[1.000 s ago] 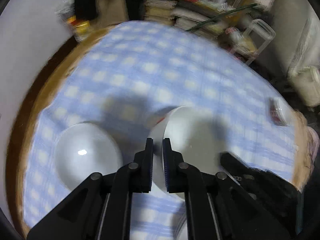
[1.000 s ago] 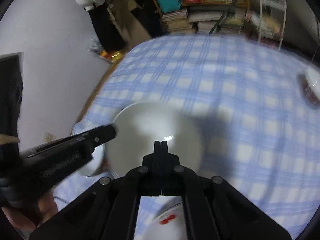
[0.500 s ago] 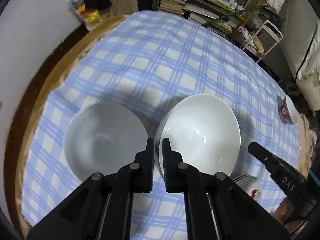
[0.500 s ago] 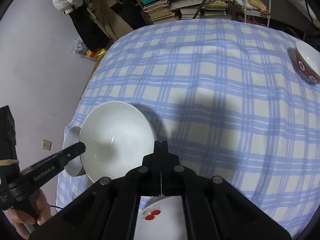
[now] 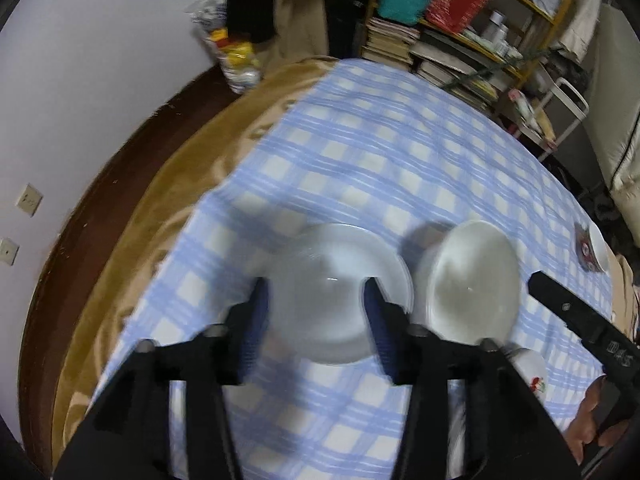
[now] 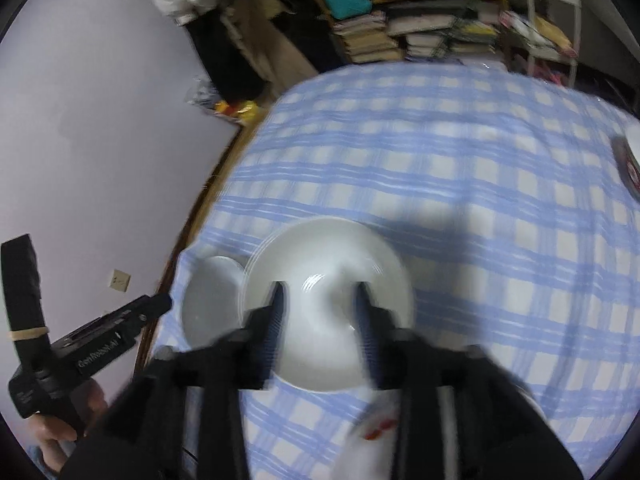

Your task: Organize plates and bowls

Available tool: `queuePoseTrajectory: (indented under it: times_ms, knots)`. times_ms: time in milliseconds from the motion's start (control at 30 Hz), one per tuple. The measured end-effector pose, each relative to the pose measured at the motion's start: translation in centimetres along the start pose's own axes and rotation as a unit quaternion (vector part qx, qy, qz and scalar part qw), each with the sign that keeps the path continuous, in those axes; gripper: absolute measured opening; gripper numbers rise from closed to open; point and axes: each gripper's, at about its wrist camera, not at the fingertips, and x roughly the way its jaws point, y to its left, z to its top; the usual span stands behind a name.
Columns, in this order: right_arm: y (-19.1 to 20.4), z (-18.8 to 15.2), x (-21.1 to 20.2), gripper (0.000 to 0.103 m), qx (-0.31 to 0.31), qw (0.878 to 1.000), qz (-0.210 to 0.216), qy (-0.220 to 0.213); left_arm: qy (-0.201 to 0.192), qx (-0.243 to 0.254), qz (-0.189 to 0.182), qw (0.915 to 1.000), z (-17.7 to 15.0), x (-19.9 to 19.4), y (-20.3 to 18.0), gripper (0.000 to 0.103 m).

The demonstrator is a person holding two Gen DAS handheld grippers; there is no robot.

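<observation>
White bowls sit upright, side by side: your spread left gripper [image 5: 314, 304] frames the smaller bowl [image 5: 336, 294], your spread right gripper [image 6: 320, 304] the larger bowl [image 6: 326, 304].

Two bowls [image 5: 336, 292] side-by-side (on tablecloth [image 5: 400, 168])

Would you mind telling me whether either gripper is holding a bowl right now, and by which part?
Nothing is held. The left gripper and right gripper are both open, each hovering over a white bowl with nothing between its fingers.
</observation>
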Motion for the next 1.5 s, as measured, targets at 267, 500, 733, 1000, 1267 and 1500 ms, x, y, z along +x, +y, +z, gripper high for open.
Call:
queuePoseTrajectory:
  times_ms: [267, 500, 733, 1000, 1267, 1500]
  knots:
    - [6.5, 0.8, 2.5, 0.072, -0.093, 0.995, -0.002, 0.029, 0.007, -0.024, 0.008, 0.9997, -0.7, 1.2, 3.9, 0.068]
    - [10.0, 1.2, 6.8, 0.059, -0.162, 0.983, -0.035, 0.074, 0.041, -0.024, -0.001, 0.9989, -1.3, 4.3, 5.0, 0.068]
    - [10.7, 2.1, 9.7, 0.056, -0.18, 0.977, -0.068, 0.088, 0.059, -0.039, -0.026, 0.9972, -1.6, 6.9, 5.2, 0.068]
    - [11.5, 3.2, 9.0, 0.042, -0.179, 0.98, -0.031, 0.084, 0.074, -0.024, -0.046, 0.9959, -1.8, 8.4, 4.1, 0.05]
    - [12.6, 2.3, 12.2, 0.023, -0.216, 0.964, -0.063, 0.139, 0.07, -0.058, -0.082, 0.9924, -2.2, 8.7, 4.6, 0.009]
    - [12.0, 1.5, 13.9, 0.015, -0.224, 0.958, -0.08, 0.158, 0.07, -0.081, -0.102, 0.989, -2.1, 8.5, 5.5, 0.008]
